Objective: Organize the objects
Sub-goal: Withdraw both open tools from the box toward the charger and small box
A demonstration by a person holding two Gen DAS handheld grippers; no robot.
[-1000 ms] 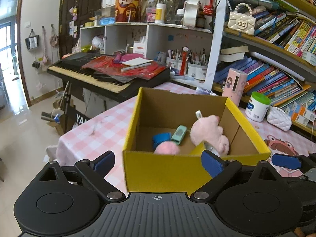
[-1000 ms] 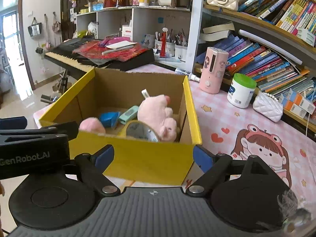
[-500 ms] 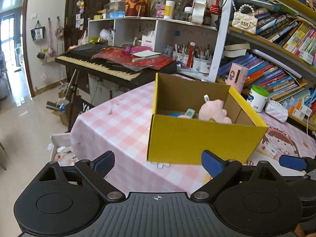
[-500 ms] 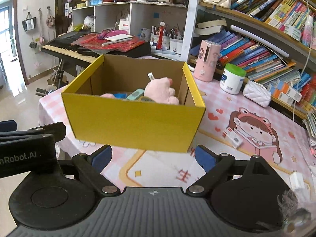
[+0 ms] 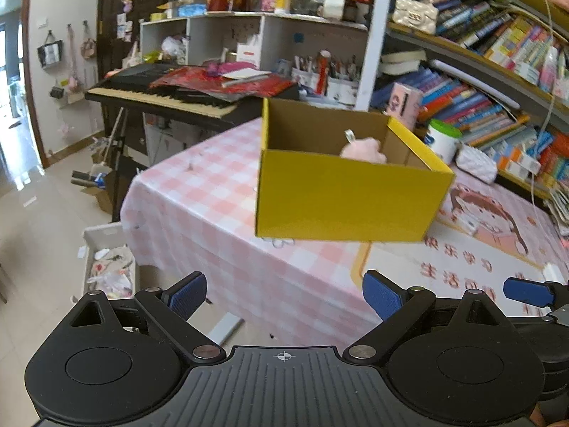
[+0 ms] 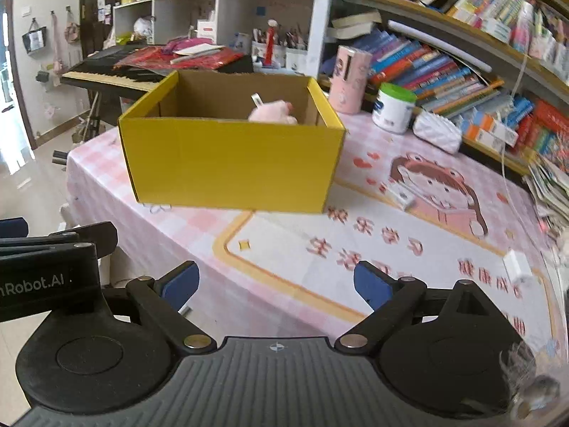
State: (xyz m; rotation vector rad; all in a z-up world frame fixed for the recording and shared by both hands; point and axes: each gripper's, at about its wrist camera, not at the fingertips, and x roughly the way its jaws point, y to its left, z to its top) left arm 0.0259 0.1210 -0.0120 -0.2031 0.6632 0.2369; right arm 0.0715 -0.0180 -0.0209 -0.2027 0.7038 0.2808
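Observation:
A yellow cardboard box (image 5: 341, 195) stands on the pink checked table (image 5: 199, 199); it also shows in the right wrist view (image 6: 231, 163). A pink plush toy (image 5: 362, 149) pokes above its rim, also in the right wrist view (image 6: 274, 114). The other contents are hidden by the front wall. My left gripper (image 5: 284, 297) is open and empty, well back from the box, past the table's near edge. My right gripper (image 6: 275, 284) is open and empty, over the table's front part.
A pink canister (image 6: 346, 78), a green-lidded white jar (image 6: 393, 106) and a white quilted pouch (image 6: 437, 135) stand behind the box by the bookshelf. A small white card (image 6: 400, 194) and a white plug (image 6: 515, 265) lie on the cartoon mat. A keyboard (image 5: 163, 96) stands at the left.
Both grippers have pulled back and away from the box, which now looks smaller and farther. Its inside contents have dropped out of sight behind the front wall.

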